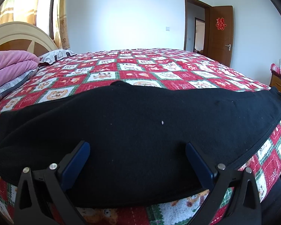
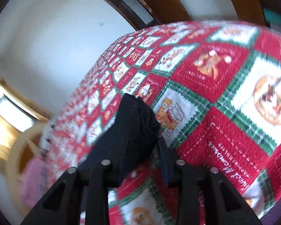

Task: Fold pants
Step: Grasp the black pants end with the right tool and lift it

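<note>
The black pants (image 1: 136, 131) lie spread flat across the near edge of the bed (image 1: 140, 69), on its red patterned cover. One bunched end of them (image 2: 138, 125) is pinched in the right gripper (image 2: 142, 142), raised off the cover; that view is blurred. The left gripper (image 1: 137, 148) hovers just above the flat cloth, jaws wide, holding nothing. This looks like a fold under way. Next, the lifted end likely needs carrying over the flat part.
</note>
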`<state>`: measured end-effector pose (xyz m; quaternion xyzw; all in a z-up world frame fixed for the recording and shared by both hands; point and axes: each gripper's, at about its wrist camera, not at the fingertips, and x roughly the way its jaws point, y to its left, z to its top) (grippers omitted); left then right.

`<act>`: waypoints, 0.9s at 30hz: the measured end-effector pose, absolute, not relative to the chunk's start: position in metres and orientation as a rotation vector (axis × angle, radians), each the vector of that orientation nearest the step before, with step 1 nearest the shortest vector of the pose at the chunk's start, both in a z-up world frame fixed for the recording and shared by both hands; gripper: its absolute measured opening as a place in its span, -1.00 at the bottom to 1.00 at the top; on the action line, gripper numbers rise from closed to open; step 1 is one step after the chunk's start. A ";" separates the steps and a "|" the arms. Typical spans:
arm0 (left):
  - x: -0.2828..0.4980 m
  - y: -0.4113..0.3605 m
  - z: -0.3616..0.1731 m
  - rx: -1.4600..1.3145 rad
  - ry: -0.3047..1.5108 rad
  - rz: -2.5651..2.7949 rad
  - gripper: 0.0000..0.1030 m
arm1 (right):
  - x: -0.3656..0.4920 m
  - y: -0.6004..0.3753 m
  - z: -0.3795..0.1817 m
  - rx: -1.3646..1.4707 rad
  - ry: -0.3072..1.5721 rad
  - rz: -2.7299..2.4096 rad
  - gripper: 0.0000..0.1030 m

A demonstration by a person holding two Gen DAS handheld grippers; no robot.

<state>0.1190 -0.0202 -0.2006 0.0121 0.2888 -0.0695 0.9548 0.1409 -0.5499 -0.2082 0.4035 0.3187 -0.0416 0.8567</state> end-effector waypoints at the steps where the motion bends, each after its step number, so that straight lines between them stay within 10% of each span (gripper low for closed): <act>1: 0.119 -0.020 -0.201 0.025 0.586 -0.139 1.00 | 0.143 -0.548 -0.209 0.839 0.676 -0.091 -0.31; 10: 0.119 -0.019 -0.200 0.016 0.592 -0.145 1.00 | 0.164 -0.530 -0.210 0.679 0.667 -0.115 -0.33; 14: 0.117 -0.007 -0.193 -0.023 0.591 -0.143 1.00 | 0.161 -0.533 -0.212 0.670 0.660 -0.120 -0.76; 27: 0.132 0.093 -0.189 -0.095 0.607 0.081 1.00 | 0.149 -0.510 -0.192 0.570 0.538 -0.090 -0.79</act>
